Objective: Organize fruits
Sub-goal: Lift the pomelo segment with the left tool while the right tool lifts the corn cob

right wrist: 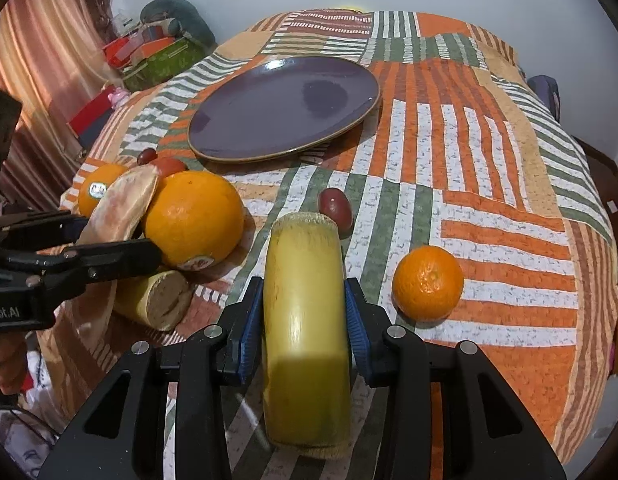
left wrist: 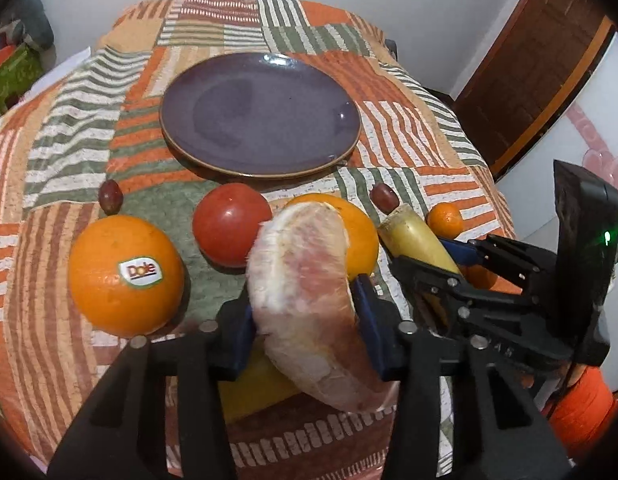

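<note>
Left tongs clamped on a peeled pomelo wedge, blue pads pressing both sides, wedge lifted above the patchwork cloth on the table. Right tongs clamped on a cut banana piece, pads on its two flanks, cut end facing forward. Left wrist view shows the right tongs from the side with the banana piece between them; right wrist view shows the left tongs at left edge holding the wedge. Purple plate sits further back, middle of the table, nothing on it in either view. Left view: big orange with Dole sticker at left, tomato just right of it, second big orange partly behind the wedge, one grape behind the sticker orange, another grape behind the banana piece, small mandarin at right, mostly blocked by the tongs. Right view gives the mandarin in full, just right of the banana piece and apart from it, and a second banana piece lying on the cloth under the left tongs, cut face showing; left view only catches a yellow patch of it below the wedge. Right view also shows a curtain and boxes off the table's far left; left view shows a wooden door at right.
</note>
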### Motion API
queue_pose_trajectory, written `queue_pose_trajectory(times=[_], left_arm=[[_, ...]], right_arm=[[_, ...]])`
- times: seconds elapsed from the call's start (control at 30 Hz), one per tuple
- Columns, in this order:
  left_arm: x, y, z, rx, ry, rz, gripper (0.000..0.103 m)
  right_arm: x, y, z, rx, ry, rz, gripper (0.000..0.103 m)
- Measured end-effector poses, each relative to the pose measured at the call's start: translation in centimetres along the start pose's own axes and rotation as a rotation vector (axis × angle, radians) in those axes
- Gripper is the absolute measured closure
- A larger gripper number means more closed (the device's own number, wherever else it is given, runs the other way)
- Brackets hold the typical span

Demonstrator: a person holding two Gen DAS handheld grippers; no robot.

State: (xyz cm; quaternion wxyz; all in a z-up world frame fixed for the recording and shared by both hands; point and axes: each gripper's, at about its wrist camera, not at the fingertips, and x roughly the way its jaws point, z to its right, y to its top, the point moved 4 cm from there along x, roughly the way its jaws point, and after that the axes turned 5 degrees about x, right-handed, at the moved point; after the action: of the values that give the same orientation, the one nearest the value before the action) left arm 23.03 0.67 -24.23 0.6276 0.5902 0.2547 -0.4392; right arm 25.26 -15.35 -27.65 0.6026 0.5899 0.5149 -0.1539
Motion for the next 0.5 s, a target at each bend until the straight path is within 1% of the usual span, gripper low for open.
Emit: queue_pose_trajectory(times=[0.07, 0.2, 0.33, 0.5], left_arm=[[-0.6, 0.0, 0.1, 0.019, 0.036, 0.019, 0.062], [-1.4, 0.2, -0.2, 0.019, 0.059, 0.049, 0.063], [-2.6, 0.8, -0.6, -0.008, 0.061, 0.089, 0.063], [-4.7, 2.1, -0.8, 0.005, 0.073, 0.159, 0.063]], right_arm=[[-0.2, 0.0, 0.0, 0.005, 0.009, 0.006, 0.067], [-1.1, 0.2, -0.2, -0.002, 0.007, 0.032, 0.067], [-2.3, 0.7, -0.6, -0.002, 0.012, 0.059, 0.067], [-4.2, 1.8, -1.6, -0.024, 0.014, 0.115, 0.067]])
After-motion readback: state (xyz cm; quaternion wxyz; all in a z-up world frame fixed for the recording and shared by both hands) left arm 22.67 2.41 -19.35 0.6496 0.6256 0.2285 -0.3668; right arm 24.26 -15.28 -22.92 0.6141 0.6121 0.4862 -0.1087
